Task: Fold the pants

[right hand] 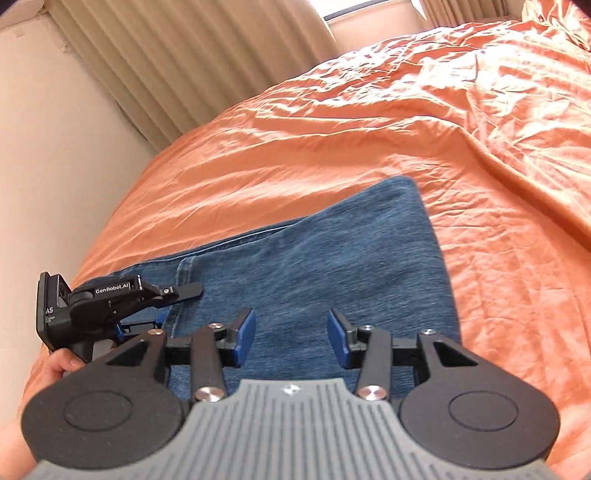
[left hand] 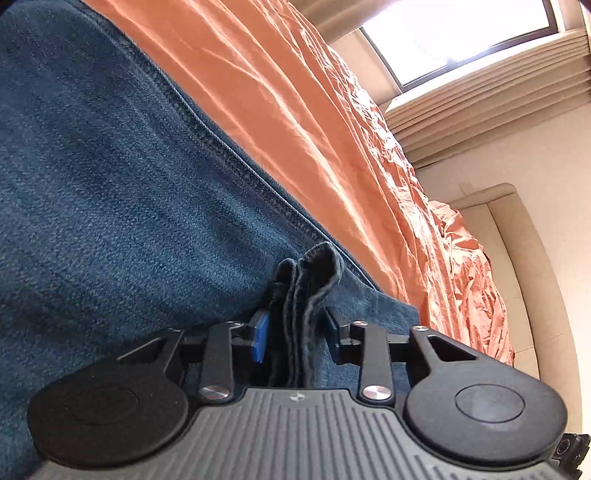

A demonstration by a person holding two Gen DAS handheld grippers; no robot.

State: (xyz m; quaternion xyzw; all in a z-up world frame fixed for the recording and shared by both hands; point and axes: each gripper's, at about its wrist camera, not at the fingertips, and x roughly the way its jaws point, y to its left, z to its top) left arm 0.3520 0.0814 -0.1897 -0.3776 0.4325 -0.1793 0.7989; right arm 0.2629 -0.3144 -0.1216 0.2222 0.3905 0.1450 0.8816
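Blue denim pants lie folded on the orange bedsheet. In the left wrist view they fill the left side. My left gripper is shut on a bunched fold of the pants' edge, low against the bed. It also shows in the right wrist view at the pants' left edge, held by a hand. My right gripper is open and empty, hovering over the near part of the pants.
The bed's crumpled orange sheet spreads around the pants. Beige curtains and a cream wall stand at the left of the bed. A bright window and a padded headboard lie beyond.
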